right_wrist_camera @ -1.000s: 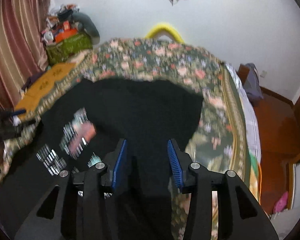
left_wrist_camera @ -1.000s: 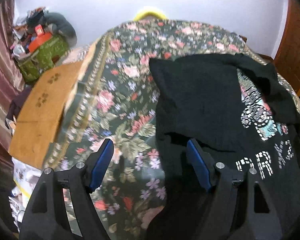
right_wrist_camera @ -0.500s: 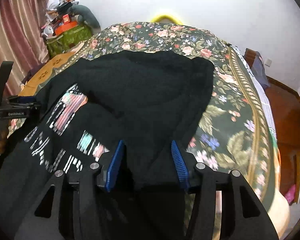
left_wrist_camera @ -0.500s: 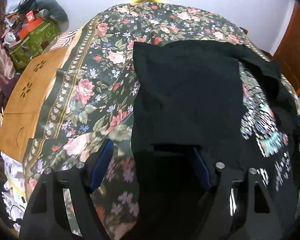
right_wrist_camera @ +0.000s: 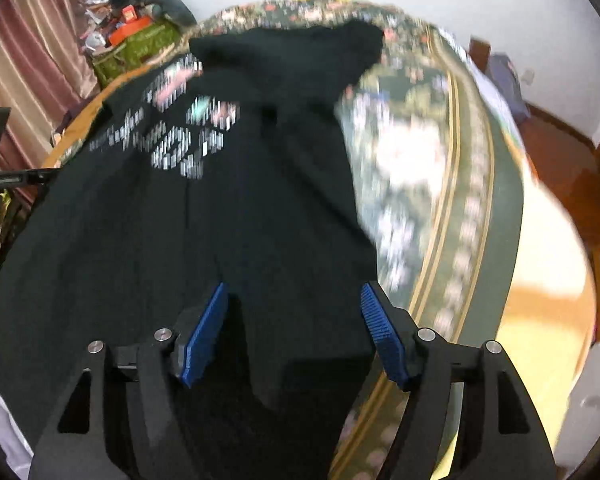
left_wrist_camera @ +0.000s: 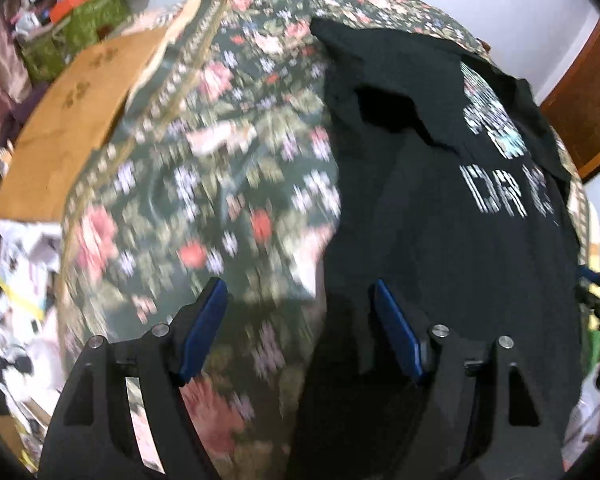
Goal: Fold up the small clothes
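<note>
The black T-shirt (left_wrist_camera: 440,216) lies spread on the bed's floral bedspread (left_wrist_camera: 204,184), print side up. In the left wrist view it fills the 12-to-5-o'clock part of the picture; in the right wrist view it runs from 12 round to 9 o'clock, with its lettering (right_wrist_camera: 180,136) toward 10 o'clock.

The left tool (left_wrist_camera: 300,312) stands wide, and nothing is pressed between its blue pads (left_wrist_camera: 204,328). It straddles the shirt's left edge: one pad over bedspread, the other over dark cloth. The right tool (right_wrist_camera: 292,312) is opening; black cloth lies under and between its jaws, but the pads do not appear to pinch it.

What could go wrong, as I judge it:
- The left tool could close on the bedspread along with the shirt edge (the edge sits right in its gap) and drag both.
- Both views are smeared by motion, so a closing made in haste may catch only one layer, or a wrinkle instead of the hem, giving a crooked fold.
- The sleeve near 1 o'clock in the left view is already doubled over (left_wrist_camera: 396,112); folding over it would lock in a lump.
- If the two tools grip at unequal spots, the fold line would skew.

Against the frames a second ago, the right tool's jaws have widened from a narrow gap. Both tools have come lower and nearer the cloth. The left tool's gap is unchanged, though it now sits over the shirt's edge, with more bedspread between its pads.
</note>
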`<state>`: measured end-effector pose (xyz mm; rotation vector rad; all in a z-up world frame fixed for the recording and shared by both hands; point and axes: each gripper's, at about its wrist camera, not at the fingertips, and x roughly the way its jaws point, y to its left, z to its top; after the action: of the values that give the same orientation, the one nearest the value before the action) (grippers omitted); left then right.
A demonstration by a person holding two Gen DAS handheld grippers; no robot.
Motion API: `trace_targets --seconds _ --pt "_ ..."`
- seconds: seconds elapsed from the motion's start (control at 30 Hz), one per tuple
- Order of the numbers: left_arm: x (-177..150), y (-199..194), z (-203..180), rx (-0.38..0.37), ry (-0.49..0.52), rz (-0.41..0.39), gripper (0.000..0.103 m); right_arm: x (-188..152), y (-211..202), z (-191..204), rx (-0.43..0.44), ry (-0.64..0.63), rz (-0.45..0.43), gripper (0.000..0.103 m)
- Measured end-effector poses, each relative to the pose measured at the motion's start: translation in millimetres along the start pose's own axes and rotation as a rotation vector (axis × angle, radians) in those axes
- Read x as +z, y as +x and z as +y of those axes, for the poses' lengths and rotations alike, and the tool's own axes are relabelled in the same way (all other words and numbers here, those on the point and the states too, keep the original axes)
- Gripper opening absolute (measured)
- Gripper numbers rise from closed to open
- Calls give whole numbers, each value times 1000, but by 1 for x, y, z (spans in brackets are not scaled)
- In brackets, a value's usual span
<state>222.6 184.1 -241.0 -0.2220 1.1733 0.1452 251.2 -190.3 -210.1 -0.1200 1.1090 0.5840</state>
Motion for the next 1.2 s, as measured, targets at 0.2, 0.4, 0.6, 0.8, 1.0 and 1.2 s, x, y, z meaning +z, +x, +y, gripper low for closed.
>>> trace_targets --seconds 0.2,0.4,0.6,0.8,1.0,1.2 --pt "-19 -6 0 -111 -52 -13 54 -1 5 -10 88 118 -20 60" --pt "-6 -5 -13 -135 -22 -20 2 21 17 7 117 58 -31 9" --pt "21 3 -32 -111 47 -72 2 41 28 20 105 6 -51 4" --pt "60 3 -35 -44 38 -146 2 57 30 29 68 -14 -69 3" --pt "57 -5 -27 20 70 -147 4 40 -7 10 57 38 -104 16" --pt "22 -23 -14 37 82 -137 51 -4 -29 -9 -17 68 -64 54"
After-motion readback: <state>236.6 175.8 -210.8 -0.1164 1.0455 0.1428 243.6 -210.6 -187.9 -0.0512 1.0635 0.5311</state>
